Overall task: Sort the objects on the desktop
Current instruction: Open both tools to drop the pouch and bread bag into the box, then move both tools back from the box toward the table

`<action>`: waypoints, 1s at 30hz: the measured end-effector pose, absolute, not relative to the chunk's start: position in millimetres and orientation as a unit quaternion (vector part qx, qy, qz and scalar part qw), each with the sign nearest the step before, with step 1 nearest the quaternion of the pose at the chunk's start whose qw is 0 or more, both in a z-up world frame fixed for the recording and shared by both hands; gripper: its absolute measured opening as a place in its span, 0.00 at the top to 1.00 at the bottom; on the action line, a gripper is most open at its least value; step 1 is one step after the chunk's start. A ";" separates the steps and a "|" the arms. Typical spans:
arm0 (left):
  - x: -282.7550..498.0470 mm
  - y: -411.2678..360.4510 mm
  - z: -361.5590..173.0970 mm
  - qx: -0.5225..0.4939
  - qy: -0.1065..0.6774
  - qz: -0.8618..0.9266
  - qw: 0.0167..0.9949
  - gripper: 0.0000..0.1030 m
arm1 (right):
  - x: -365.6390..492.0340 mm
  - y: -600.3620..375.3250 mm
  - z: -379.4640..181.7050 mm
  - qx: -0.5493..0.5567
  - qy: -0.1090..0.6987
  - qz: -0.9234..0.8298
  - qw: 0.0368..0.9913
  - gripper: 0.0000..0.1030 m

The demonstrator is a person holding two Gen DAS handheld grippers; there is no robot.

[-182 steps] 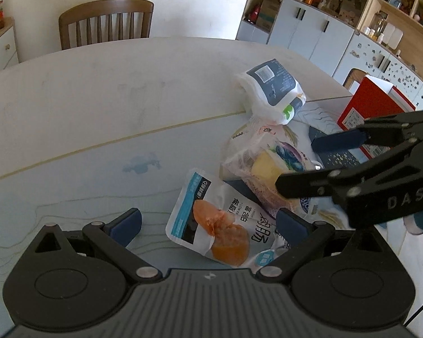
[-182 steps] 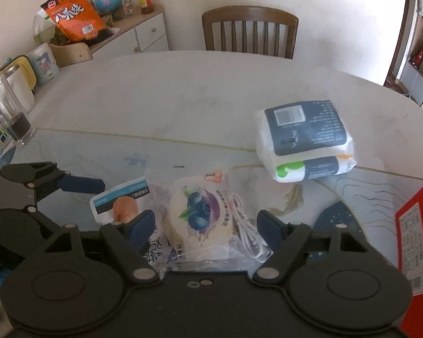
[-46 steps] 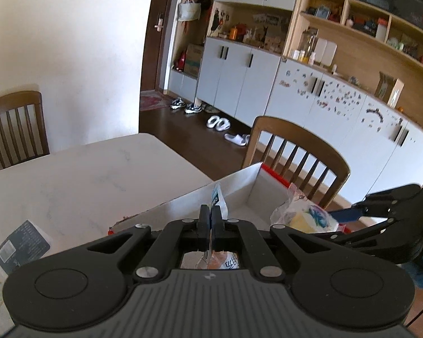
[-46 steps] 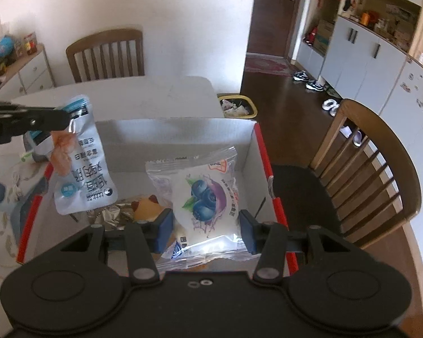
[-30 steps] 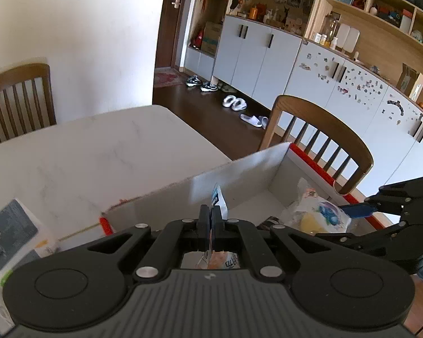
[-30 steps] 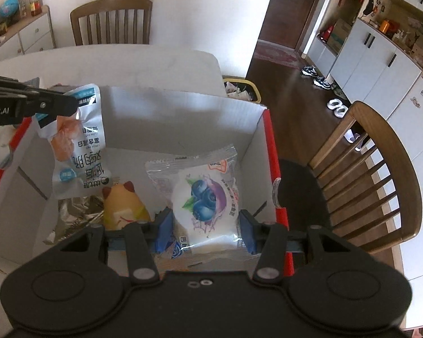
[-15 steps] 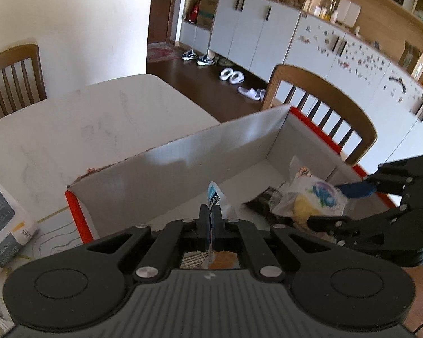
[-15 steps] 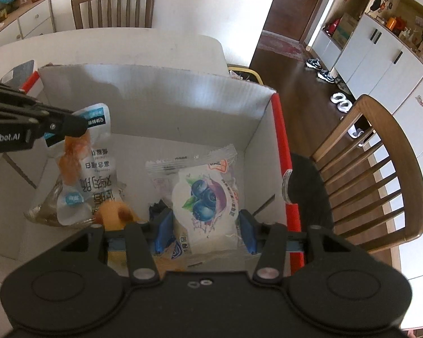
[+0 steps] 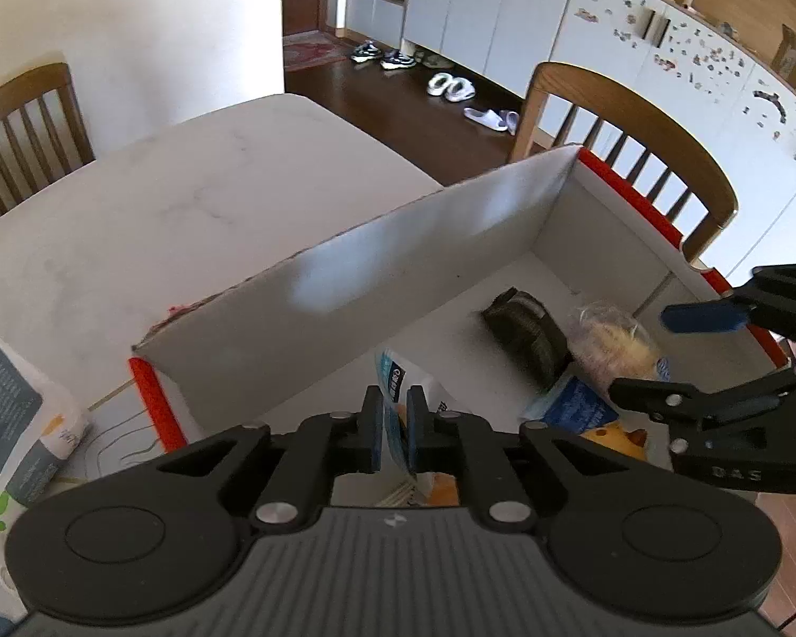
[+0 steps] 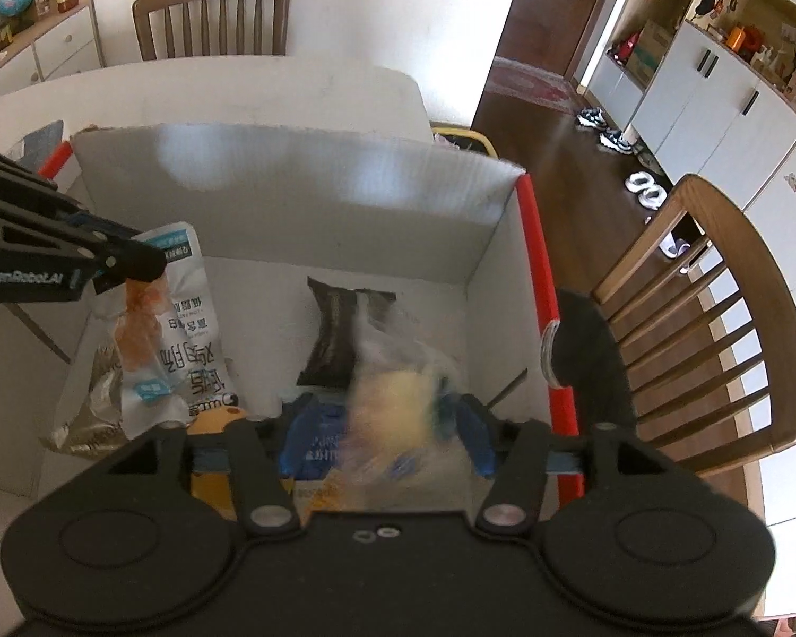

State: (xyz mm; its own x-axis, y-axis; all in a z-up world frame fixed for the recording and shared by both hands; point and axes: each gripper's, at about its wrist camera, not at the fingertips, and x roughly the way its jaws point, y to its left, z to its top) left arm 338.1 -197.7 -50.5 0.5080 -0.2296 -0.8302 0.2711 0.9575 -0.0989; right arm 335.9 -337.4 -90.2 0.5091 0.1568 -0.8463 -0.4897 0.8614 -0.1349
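Note:
A white cardboard box with red rims (image 9: pixel 451 244) (image 10: pixel 318 196) stands on the table. My left gripper (image 9: pixel 392 424) (image 10: pixel 148 265) is inside its left end. Its jaws are opening, a small gap shows, and the top edge of the white-and-blue snack pouch (image 9: pixel 398 377) (image 10: pixel 185 329) stands loose between the pads. The pouch's bottom rests on the box contents. My right gripper (image 10: pixel 384 435) (image 9: pixel 643 353) is over the right end, jaws opening. The blueberry bread bag (image 10: pixel 392 403) (image 9: pixel 610 350) is blurred, dropping free between the fingers.
In the box lie a dark packet (image 10: pixel 339 329), a blue packet (image 10: pixel 313 440), a yellow item (image 9: pixel 615 435) and a silver foil bag (image 10: pixel 95 409). A tissue pack (image 9: pixel 10 424) lies on the table at left. A wooden chair (image 10: pixel 716 318) stands close to the box's right side.
The right jaws have widened and the bread bag has slipped out of them into the box. The left jaws have parted slightly, and the pouch has sunk lower in the box.

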 end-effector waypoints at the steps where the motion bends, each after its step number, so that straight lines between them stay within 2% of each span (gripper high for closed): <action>1: 337.5 -197.1 -50.4 0.021 0.474 -0.143 0.869 0.82 | 335.3 -338.1 -88.5 -0.181 0.456 0.191 0.850 0.37; 4: 335.0 -197.6 -47.7 0.018 0.468 -0.157 0.870 0.54 | 334.3 -340.4 -82.5 -0.178 0.453 0.190 0.853 0.37; 6: 332.4 -201.0 -43.1 0.023 0.460 -0.158 0.874 0.44 | 332.4 -343.6 -78.9 -0.173 0.451 0.192 0.854 0.37; 30: 275.0 -188.4 8.3 0.006 0.404 -0.193 0.894 0.43 | 288.3 -347.5 -16.3 -0.124 0.418 0.235 0.868 0.33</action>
